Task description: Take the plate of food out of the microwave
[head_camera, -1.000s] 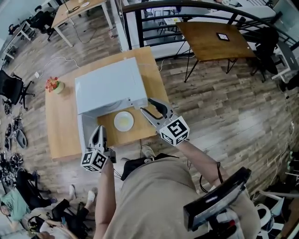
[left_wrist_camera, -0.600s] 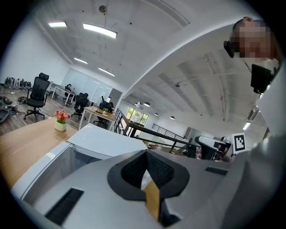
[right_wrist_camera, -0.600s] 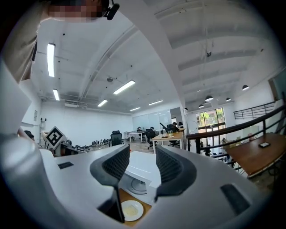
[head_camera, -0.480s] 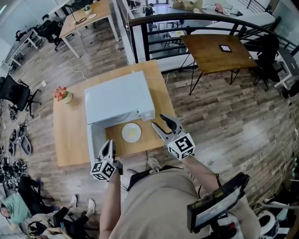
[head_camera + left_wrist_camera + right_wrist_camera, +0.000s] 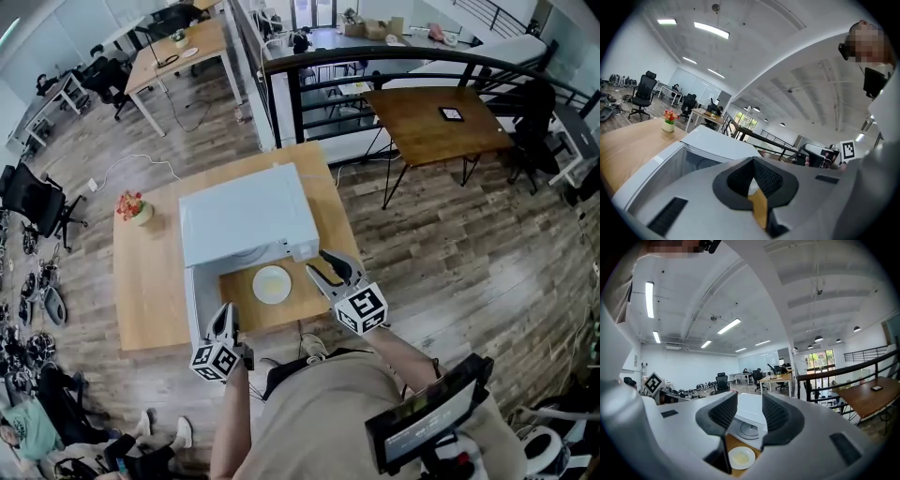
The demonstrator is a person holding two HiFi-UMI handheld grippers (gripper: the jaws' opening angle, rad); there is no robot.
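A white plate (image 5: 272, 283) with pale yellow food lies on the wooden table (image 5: 141, 281), just in front of the white microwave (image 5: 246, 214). The microwave door (image 5: 194, 305) hangs open at the left. My right gripper (image 5: 322, 264) hovers to the right of the plate, by the microwave's front corner. Its jaws are closing with nothing between them. Its own view shows the plate (image 5: 741, 457) below the right gripper (image 5: 749, 401) and the microwave (image 5: 752, 416) ahead. My left gripper (image 5: 225, 311) is shut and empty near the door's end; in its own view the left gripper (image 5: 752, 160) points over the microwave (image 5: 717, 143).
A small pot of red flowers (image 5: 136, 208) stands on the table's far left corner. A dark railing (image 5: 394, 66) and a second wooden table (image 5: 436, 117) lie beyond on the right. Office chairs (image 5: 33, 202) stand at the left on the wood floor.
The head camera's view has shifted, so the table sits lower and more to the right. Both grippers keep about the same place beside the plate. The plate has not moved.
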